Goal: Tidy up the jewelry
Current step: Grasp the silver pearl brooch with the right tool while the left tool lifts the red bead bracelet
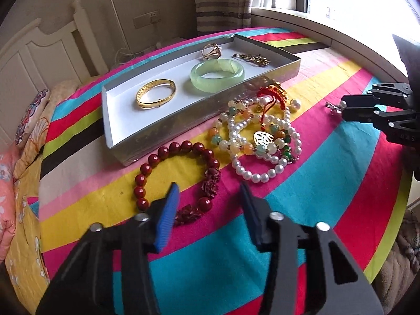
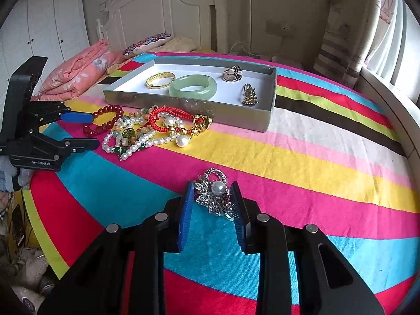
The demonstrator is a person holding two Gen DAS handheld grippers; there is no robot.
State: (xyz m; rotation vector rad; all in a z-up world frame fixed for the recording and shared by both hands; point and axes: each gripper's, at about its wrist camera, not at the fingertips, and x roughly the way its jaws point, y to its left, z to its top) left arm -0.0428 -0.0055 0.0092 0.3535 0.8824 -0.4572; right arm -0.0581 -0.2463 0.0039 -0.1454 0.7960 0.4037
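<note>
A: What does the right gripper [image 2: 212, 199] hold?
B: Its blue ribbed pads flank a silver rhinestone brooch with a central pearl [image 2: 215, 193]; the jaws stand narrow and the pads appear to press its two sides, the brooch lying on the bright striped bedcover [image 2: 315, 157].

A: And the left gripper [image 1: 210, 197]?
B: Jaws partly apart, nothing between them. It hangs over the near side of a bracelet of dark red round beads with carved beads [image 1: 178, 173]; whether the left pad touches it cannot be told.

A: What lies beyond?
B: Just beside the red bracelet, a tangled heap of white pearl strands, pastel stone beads, a red cord and gold charms [image 1: 262, 136]. Behind both sits a shallow grey cardboard box with a white floor [image 1: 168, 136].

A: Contents of the box?
B: A gold patterned bangle [image 1: 155, 94], a pale green jade bangle [image 1: 217, 76], a gold ring with a dark setting [image 2: 232, 73] and a small gold filigree brooch [image 2: 250, 95], all apart from one another.

A: Surroundings?
B: A white headboard [image 2: 157, 8] and folded pink floral quilt [image 2: 78, 73]
</note>
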